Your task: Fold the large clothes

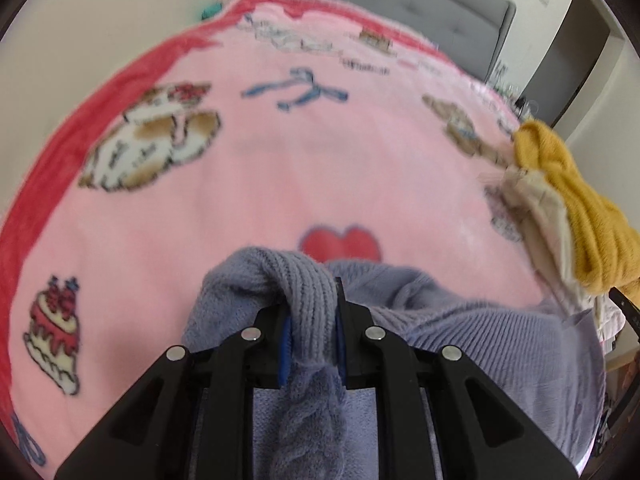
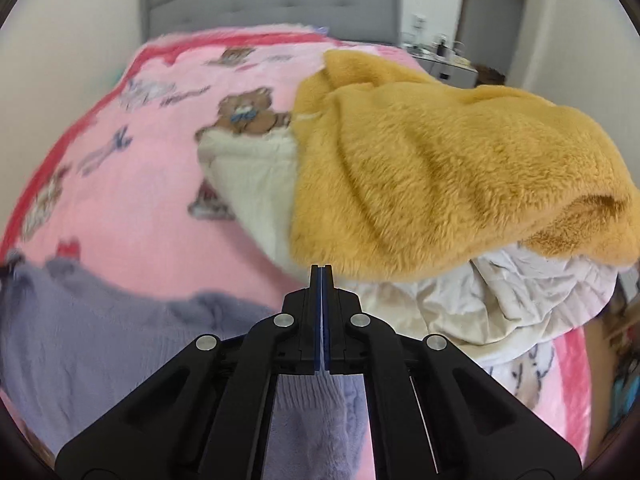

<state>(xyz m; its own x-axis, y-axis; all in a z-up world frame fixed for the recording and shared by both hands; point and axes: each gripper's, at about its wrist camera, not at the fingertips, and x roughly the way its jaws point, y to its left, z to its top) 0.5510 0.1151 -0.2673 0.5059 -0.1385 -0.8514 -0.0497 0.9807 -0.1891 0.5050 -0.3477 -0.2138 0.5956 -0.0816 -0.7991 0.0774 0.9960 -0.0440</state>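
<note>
- Clamping a ribbed fold of the lavender sweater [image 1: 312, 300], the left tool [image 1: 312, 312] pinches it between its pads.
- The right tool [image 2: 321, 280] has its jaws nearly together; a thin pale layer shows between them, though whether it is the sweater I cannot tell.
- The sweater lies on the bed's pink blanket [image 1: 280, 168], beside a mustard fleece [image 2: 440, 168] and white cloth [image 2: 500, 300].
- A grey headboard [image 2: 272, 0] stands behind.

the lilac knit sweater [image 1: 480, 344] i'm folding is soft and fuzzy, ribbed in places with a cable pattern. a bunched ribbed fold of it is pinched between my left jaws, its cabled part hanging below them. the rest spreads rumpled over the near edge of the pink blanket [image 1: 280, 168], just below the red heart printed on it. a thin edge of the sweater sits in my nearly closed right jaws, more knit hanging beneath, left of the mustard fleece [image 2: 440, 168].
</note>
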